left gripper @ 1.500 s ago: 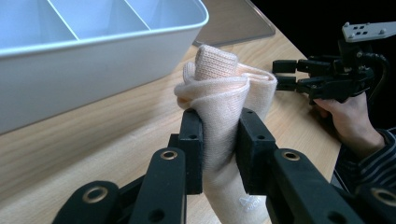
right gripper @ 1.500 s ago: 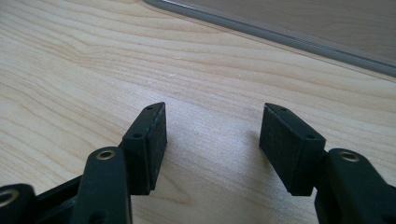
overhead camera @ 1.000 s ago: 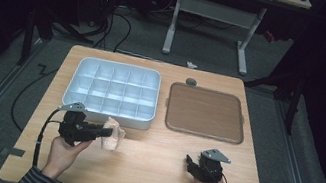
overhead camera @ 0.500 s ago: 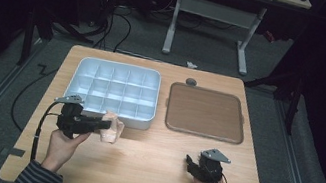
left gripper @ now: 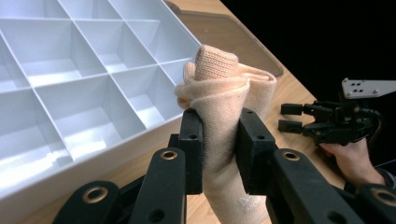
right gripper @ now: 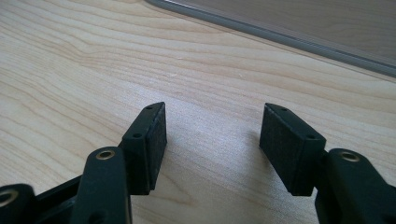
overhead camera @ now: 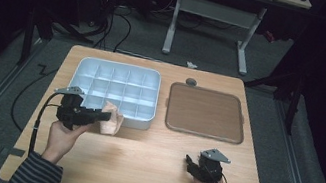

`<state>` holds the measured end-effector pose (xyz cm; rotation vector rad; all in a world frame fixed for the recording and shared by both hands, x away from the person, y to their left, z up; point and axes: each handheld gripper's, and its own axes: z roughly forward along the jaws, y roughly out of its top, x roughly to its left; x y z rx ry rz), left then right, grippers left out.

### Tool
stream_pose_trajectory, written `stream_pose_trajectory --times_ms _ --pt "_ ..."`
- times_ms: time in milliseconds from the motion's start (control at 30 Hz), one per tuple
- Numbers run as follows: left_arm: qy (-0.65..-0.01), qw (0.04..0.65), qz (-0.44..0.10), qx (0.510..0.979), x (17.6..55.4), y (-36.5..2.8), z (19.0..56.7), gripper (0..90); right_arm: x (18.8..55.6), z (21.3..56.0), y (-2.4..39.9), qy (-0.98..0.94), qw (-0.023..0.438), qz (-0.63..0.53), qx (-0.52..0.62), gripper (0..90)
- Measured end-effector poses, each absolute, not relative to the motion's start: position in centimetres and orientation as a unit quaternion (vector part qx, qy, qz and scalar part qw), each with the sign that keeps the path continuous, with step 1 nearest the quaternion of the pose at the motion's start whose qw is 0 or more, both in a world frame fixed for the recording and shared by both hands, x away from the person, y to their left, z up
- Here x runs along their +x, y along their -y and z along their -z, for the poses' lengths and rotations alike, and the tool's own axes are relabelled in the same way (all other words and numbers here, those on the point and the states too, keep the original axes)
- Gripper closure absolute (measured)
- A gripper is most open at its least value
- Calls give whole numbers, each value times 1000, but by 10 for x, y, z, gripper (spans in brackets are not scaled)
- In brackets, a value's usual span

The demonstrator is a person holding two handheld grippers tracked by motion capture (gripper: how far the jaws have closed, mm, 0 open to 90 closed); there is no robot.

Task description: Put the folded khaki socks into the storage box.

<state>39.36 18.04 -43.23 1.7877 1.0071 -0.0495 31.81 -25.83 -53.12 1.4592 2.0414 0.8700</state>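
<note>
Honestly, the sketchy part is how the left tool (left gripper: 219, 149) is gripping that peach knitted sock (left gripper: 229, 93). It's pinching the folded bundle low down, so most of the fabric is bulging out above the pads and a loose tail is hanging below them. The sock is sitting right at the near edge of the white compartment tray (overhead camera: 84, 68), just ahead of the tool. I'd guess the plan is dropping it into a cell, and that's where it could go sideways: the fold could be springing open on release, or the dangling end could be catching on a divider and draping across two cells instead of landing in one.

The right tool (right gripper: 212, 147) is resting wide open with nothing between its pads, hovering just over the bare table (right gripper: 70, 56), well apart from the sock, so it's not helping steady anything.

Hard to make out: whether it's one sock or a rolled pair, and what the faint print near the bottom of the fabric is saying. The brown tray (overhead camera: 205, 112) beyond the right tool is looking empty, though the dim lighting isn't helping.
</note>
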Motion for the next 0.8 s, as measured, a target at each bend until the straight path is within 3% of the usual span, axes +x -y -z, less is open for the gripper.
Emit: stream_pose_trajectory --times_ms 800 --pt "-429 499 -11 753 433 -176 413 743 318 531 258 -746 241 -318 533 413"
